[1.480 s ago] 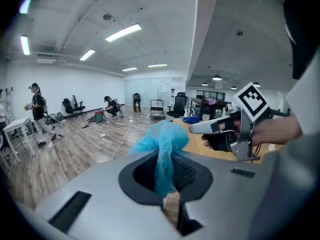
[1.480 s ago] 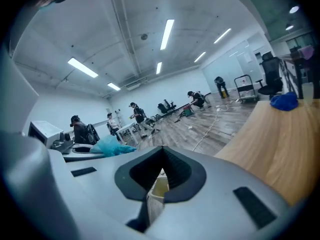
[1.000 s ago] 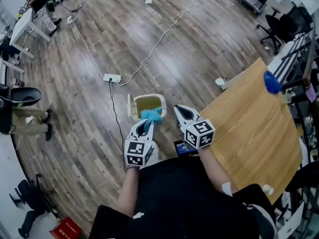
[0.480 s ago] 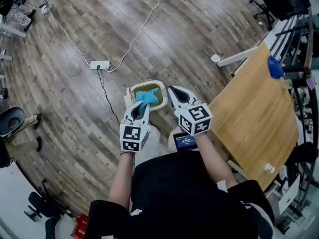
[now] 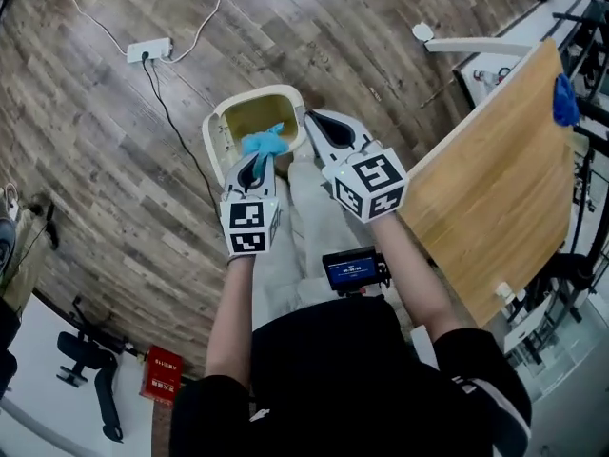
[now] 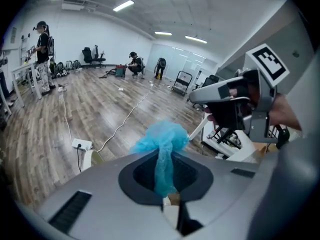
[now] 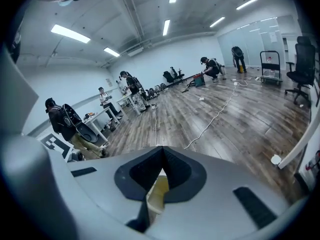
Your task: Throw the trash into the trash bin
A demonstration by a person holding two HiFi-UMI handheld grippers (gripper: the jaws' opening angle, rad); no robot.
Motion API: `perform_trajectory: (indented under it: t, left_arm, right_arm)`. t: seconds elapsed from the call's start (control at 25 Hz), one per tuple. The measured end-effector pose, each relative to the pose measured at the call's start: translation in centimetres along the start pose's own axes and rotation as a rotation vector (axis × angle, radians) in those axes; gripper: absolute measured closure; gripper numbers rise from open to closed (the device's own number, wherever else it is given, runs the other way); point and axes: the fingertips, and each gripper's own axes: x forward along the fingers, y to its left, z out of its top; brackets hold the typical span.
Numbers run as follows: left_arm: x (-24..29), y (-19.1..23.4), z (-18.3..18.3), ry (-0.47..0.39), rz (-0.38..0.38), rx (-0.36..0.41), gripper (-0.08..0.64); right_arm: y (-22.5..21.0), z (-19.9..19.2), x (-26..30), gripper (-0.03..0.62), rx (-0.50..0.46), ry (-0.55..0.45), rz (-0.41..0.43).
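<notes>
A cream-rimmed trash bin (image 5: 217, 127) stands open on the wooden floor, right in front of the person's legs. My left gripper (image 5: 257, 165) is shut on a crumpled blue piece of trash (image 5: 265, 144), which hangs over the bin's near edge. In the left gripper view the blue trash (image 6: 162, 139) sticks up out of the closed left gripper (image 6: 163, 156), with the bin's rim (image 6: 86, 159) below on the left. My right gripper (image 5: 312, 127) is shut with nothing in it, just right of the bin's rim. In the right gripper view the right gripper (image 7: 162, 151) shows its jaws meeting.
A wooden table (image 5: 495, 179) stands to the right, with a blue thing (image 5: 565, 100) at its far end. A power strip (image 5: 149, 49) and its cables lie on the floor behind the bin. A small lit screen (image 5: 351, 269) sits at the person's waist. Several people are far across the room (image 7: 125, 84).
Both grippers have sunk toward the bin, which now shows larger and closer. The blue trash, still held by the left gripper, now hangs over the bin's opening.
</notes>
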Motion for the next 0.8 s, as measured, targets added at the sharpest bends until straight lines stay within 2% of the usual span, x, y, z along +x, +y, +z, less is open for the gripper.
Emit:
perform_trajectory:
  t: [0.12,0.24,0.32,0.48,0.56,0.68,0.8]
  left_arm:
    - [3.3,2.2,-4.7,0.057,0.030,-0.076,0.537]
    - [7.6,5.0,-9.2,0.103,0.054,-0.074,0.537]
    - [10.5,6.1,-11.4,0.134,0.036,-0.099,0.537]
    - [15.7,6.6,-14.2,0.201,-0.061,-0.165,0.537]
    - [17.1,7.4,-15.4,0.230,-0.041,-0.153,0.532]
    - [18.1,8.7,-16.3,0.264,0.014,-0.130,0.397]
    - [18.0,9.3,-16.2,0.256,0.014,-0.142,0.368]
  right_arm:
    - [-2.3,-4.3,2.3,0.601,0.033,0.075,-0.018]
    - [-4.3,-8.3,5.1,0.601,0.055,0.121,-0.015]
    - [-4.8,-10.7,6.2,0.600,0.065,0.157,-0.001]
    - [-5.0,-14.5,7.1,0.601,0.067,0.218,0.019]
    - [-4.6,-15.6,7.0,0.600,0.087,0.224,0.033]
    - [-4.6,-15.7,6.8,0.600,0.087,0.219,0.035]
    - [-4.9,-14.7,6.9,0.601,0.084,0.193,0.032]
